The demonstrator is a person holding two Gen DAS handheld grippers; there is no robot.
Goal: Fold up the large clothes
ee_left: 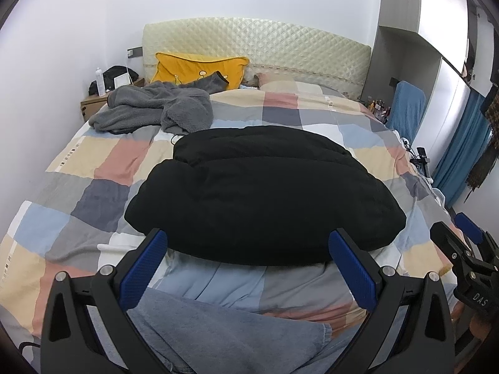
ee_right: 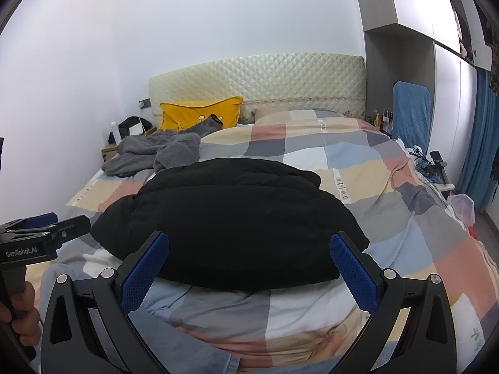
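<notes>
Now the folded black jacket [ee_left: 265, 193] lies on the checked bed [ee_left: 93, 162], at 12 o'clock from both tools. Left hand-held gripper [ee_left: 248, 265] and right hand-held gripper [ee_right: 249, 268] gape wide, holding nothing.

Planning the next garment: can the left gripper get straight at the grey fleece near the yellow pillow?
Probably not directly. The left gripper is open at the bed's near edge, and the bulky black jacket lies between it and the grey fleece; going around its left side looks free.
</notes>
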